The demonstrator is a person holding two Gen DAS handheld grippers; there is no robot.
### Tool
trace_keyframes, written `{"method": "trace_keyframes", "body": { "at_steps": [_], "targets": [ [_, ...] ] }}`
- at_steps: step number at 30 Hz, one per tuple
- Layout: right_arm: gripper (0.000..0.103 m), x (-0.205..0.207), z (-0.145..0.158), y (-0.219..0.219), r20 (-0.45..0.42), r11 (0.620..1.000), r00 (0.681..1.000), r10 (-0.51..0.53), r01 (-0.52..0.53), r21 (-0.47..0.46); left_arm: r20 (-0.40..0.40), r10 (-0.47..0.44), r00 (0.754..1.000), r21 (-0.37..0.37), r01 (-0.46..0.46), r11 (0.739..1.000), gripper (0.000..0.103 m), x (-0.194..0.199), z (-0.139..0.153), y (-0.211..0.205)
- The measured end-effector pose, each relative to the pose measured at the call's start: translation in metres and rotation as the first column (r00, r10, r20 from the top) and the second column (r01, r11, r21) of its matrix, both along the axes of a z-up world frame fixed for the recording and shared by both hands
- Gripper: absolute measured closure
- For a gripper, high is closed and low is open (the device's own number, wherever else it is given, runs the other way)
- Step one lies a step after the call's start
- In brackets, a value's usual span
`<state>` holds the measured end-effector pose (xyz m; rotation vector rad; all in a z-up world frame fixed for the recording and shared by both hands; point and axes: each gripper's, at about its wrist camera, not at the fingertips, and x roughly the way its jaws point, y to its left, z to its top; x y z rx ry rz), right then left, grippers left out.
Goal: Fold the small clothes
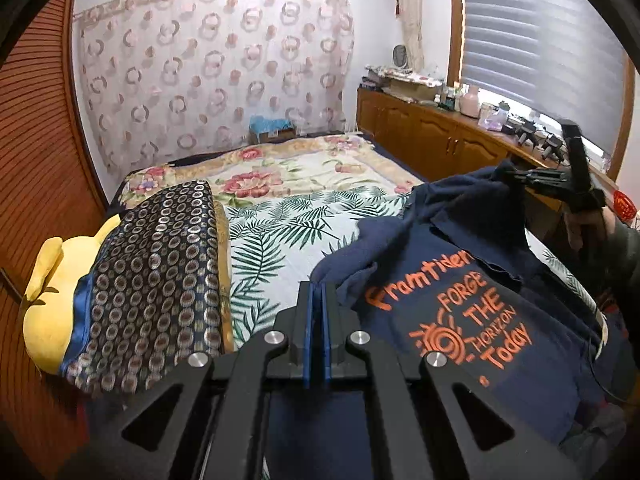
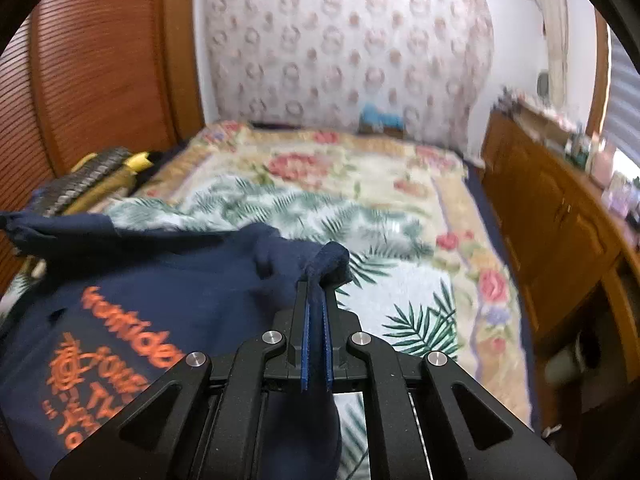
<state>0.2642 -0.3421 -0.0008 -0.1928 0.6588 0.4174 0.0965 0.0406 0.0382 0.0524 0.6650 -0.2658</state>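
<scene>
The right gripper (image 2: 316,300) is seen with its blue-padded jaws pressed together on a bunched fold of a navy T-shirt (image 2: 160,280); the cloth runs between the pads and pokes out past the tips. In the left wrist view the same gripper (image 1: 516,178) appears at the far right, held in a hand (image 1: 588,224), with a corner of the shirt lifted by it above the rest of the garment.

The left gripper (image 1: 318,292) is seen with its two blue pads brought flat against each other. The navy shirt's edge lies right at the tips, but whether any cloth is caught between them cannot be told.

The T-shirt (image 1: 460,280) is spread partly crumpled on the near right part of a bed, print side up, with orange lettering and a sun-like swirl showing. Beneath it a white sheet with green palm leaves (image 1: 280,232) is laid, and beyond that a cream quilt with red flowers (image 1: 288,176) covers the bed.

To the left of the bed's near end a dark cushion patterned with small rings (image 1: 160,280) is stacked, with a yellow plush toy (image 1: 48,320) just beside it. A wooden cabinet (image 1: 432,136) crowded with small items is set along the right, under a window blind (image 1: 540,40). A flowered curtain (image 1: 216,64) hangs across the far wall.
</scene>
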Motion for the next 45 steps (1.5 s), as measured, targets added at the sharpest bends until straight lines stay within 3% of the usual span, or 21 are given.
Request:
{"method": "trace_keyframes", "body": {
  "at_steps": [7,15,20,27,30,34,35,38,39,41,45],
  "targets": [
    [0.101,-0.086,0.034,-0.008,0.110,1.000,0.994,0.013,-0.013,-0.001,0.043,0.033,0.999,-0.019,-0.032,0.999,0.102,-0.062,-0.003,0.012],
    [0.101,-0.172,0.022,-0.034,0.114,1.000,0.993,0.014,-0.013,-0.006,0.015,0.106,0.994,-0.090,-0.105,0.990,0.102,-0.126,-0.030,0.041],
    [0.101,-0.201,0.016,-0.049,0.105,1.000,0.994,-0.009,0.008,0.018,0.028,0.125,0.992,-0.113,-0.122,0.986,0.102,-0.144,-0.033,0.047],
    [0.101,-0.229,0.030,-0.060,0.120,1.000,0.993,0.003,-0.002,-0.009,0.080,0.135,0.988,-0.131,-0.124,0.984,0.102,-0.180,-0.010,0.048],
    [0.101,-0.243,0.031,-0.072,0.099,1.000,0.995,0.006,-0.006,-0.004,0.064,0.145,0.987,-0.108,-0.138,0.985,0.102,-0.189,-0.008,0.048],
    [0.100,-0.256,0.008,-0.078,0.007,1.000,1.000,0.027,-0.027,-0.015,0.002,0.164,0.986,-0.096,-0.163,0.982,0.099,-0.187,-0.022,0.050],
    [0.094,-0.256,0.002,-0.078,-0.005,0.999,1.000,0.027,-0.027,-0.023,-0.008,0.175,0.985,-0.082,-0.175,0.981,0.099,-0.184,-0.027,0.050],
    [0.087,-0.252,-0.008,-0.083,-0.021,1.000,1.000,0.010,-0.010,-0.014,-0.016,0.189,0.982,-0.066,-0.189,0.980,0.092,-0.179,-0.033,0.052],
    [0.079,-0.249,-0.008,-0.084,-0.019,1.000,1.000,-0.003,0.003,-0.009,-0.023,0.185,0.983,-0.069,-0.186,0.980,0.082,-0.176,-0.035,0.053],
    [0.069,-0.241,-0.010,-0.085,-0.007,1.000,1.000,-0.023,0.023,-0.013,-0.028,0.179,0.983,-0.069,-0.180,0.981,0.076,-0.168,-0.037,0.054],
    [0.067,-0.219,-0.015,-0.076,-0.005,0.999,1.000,-0.027,0.027,-0.019,-0.051,0.167,0.985,-0.068,-0.170,0.983,0.064,-0.152,-0.044,0.052]
  ]
}}
